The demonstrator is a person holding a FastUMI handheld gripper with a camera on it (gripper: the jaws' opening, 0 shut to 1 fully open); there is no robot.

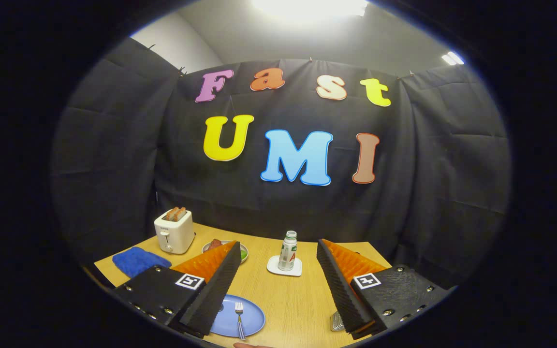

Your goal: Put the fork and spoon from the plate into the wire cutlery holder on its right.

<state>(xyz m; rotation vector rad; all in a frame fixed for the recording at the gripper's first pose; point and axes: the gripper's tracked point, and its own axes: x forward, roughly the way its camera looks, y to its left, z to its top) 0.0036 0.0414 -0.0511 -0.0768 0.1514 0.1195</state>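
Fork (239,312) lies on a round, smooth blue plate (252,323) on a light wood-grain table (288,299), low between the gripper's (278,263) fingers and close to the left one. No spoon can be made out. At the right finger's base peeks a bit of wire cutlery holder (337,321). The gripper hovers wide open above the table, holding nothing; its ridged fingers (213,285) taper to points. Beyond them a small bottle (287,250) stands upright on a white square coaster (284,267). Farther left sit a boxy white toaster (174,232) holding bread, a nubby blue cloth (138,261) and a dish of food (225,247). Black draped cloth walls the booth.
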